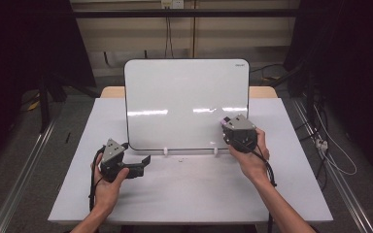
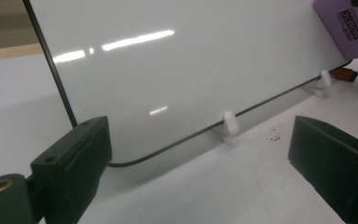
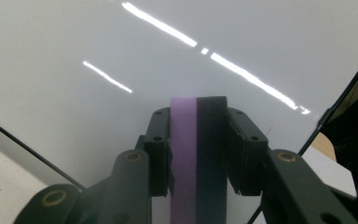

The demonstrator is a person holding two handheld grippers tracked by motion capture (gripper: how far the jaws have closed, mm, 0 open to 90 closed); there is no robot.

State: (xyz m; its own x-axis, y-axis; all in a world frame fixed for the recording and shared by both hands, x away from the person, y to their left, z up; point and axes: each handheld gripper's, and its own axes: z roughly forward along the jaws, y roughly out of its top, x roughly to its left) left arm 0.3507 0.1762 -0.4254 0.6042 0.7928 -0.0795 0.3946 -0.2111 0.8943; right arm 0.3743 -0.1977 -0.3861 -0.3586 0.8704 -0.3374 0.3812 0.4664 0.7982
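A blank whiteboard (image 1: 187, 102) stands tilted back on two white clips (image 1: 165, 151) at the table's middle. My right gripper (image 1: 226, 122) is shut on a purple-and-black eraser (image 1: 223, 120) and holds it against the board's lower right area. In the right gripper view the eraser (image 3: 197, 154) sits clamped between the jaws, its end at the board (image 3: 98, 51). My left gripper (image 1: 140, 158) is open with nothing in it, low over the table by the board's lower left corner. In the left gripper view the gripper (image 2: 200, 158) faces the board's bottom edge (image 2: 191, 60), and the eraser (image 2: 349, 23) shows at the top right.
The pale tabletop (image 1: 189, 194) extends in front of the board. A small red object (image 2: 345, 73) lies by the far clip (image 2: 325, 78). Cables (image 1: 330, 150) run on the floor to the right of the table, and metal rails flank it.
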